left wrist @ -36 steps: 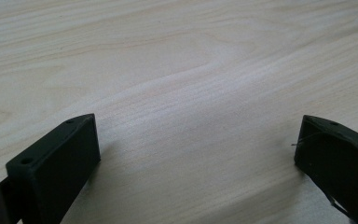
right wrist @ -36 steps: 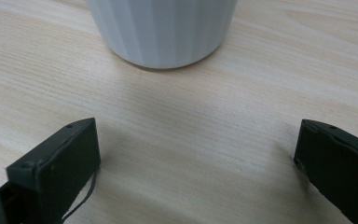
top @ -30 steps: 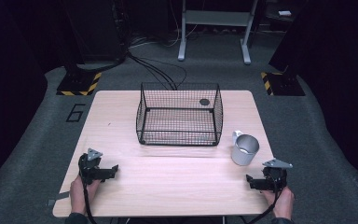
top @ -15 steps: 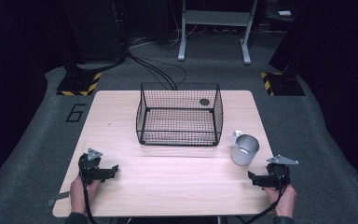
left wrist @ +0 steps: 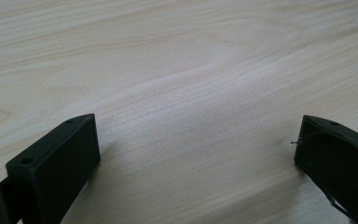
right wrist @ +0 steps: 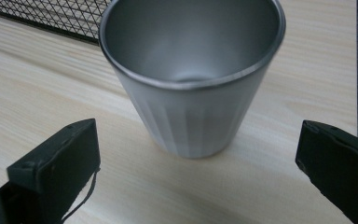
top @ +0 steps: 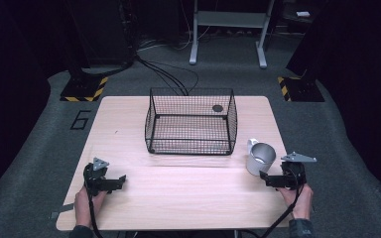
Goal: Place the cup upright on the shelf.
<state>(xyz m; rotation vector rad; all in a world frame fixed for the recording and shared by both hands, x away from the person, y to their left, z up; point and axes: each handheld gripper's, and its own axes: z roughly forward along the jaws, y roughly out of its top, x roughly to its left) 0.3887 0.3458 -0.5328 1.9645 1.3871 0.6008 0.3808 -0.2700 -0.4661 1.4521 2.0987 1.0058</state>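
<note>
Steel cup [right wrist: 193, 79] upright just ahead of right hand-held gripper [right wrist: 196, 154], jaws wide apart, untouched

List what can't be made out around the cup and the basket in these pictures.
- Cup: its handle is hidden behind its own body in the right gripper view; in the high view it is small and partly hidden behind the cup.
- Small dark round thing at the basket: too small in the high view to identify.
- Basket: cut off by the top edge in the right gripper view.
- Right gripper: jaw tips cut off by the frame.
</note>
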